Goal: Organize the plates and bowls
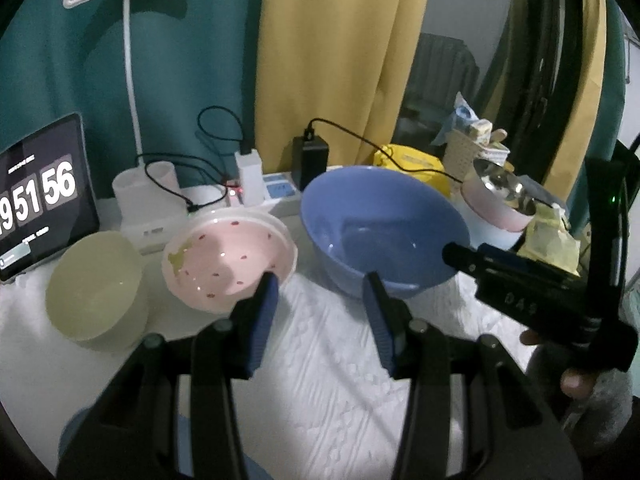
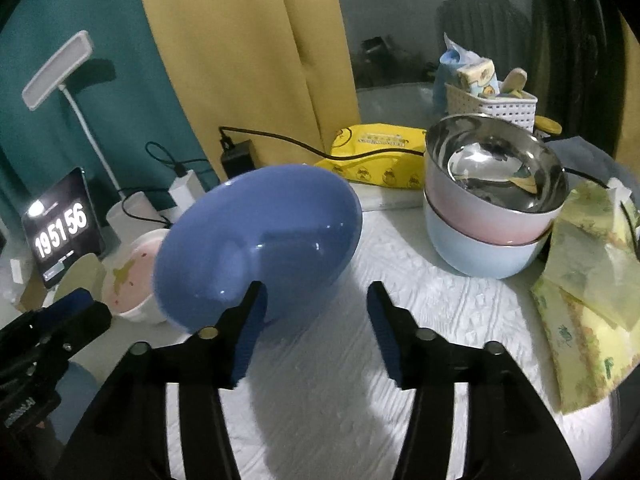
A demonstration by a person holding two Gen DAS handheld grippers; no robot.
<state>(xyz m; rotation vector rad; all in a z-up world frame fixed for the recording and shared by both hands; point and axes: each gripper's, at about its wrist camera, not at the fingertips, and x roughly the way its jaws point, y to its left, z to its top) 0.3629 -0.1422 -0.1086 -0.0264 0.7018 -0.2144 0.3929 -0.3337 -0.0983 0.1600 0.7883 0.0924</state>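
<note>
Blue bowl (image 2: pixel 256 248): landmark, unheld. My left gripper (image 1: pixel 322 292) and right gripper (image 2: pixel 314 304), both near it, gape empty. Step: approach. Next, I judge: grasp its rim, nest toward stacked bowls (image 2: pixel 492 216) right of it.

Left hand-held gripper (image 1: pixel 322 304) open, right hand-held gripper (image 2: pixel 314 312) open
</note>
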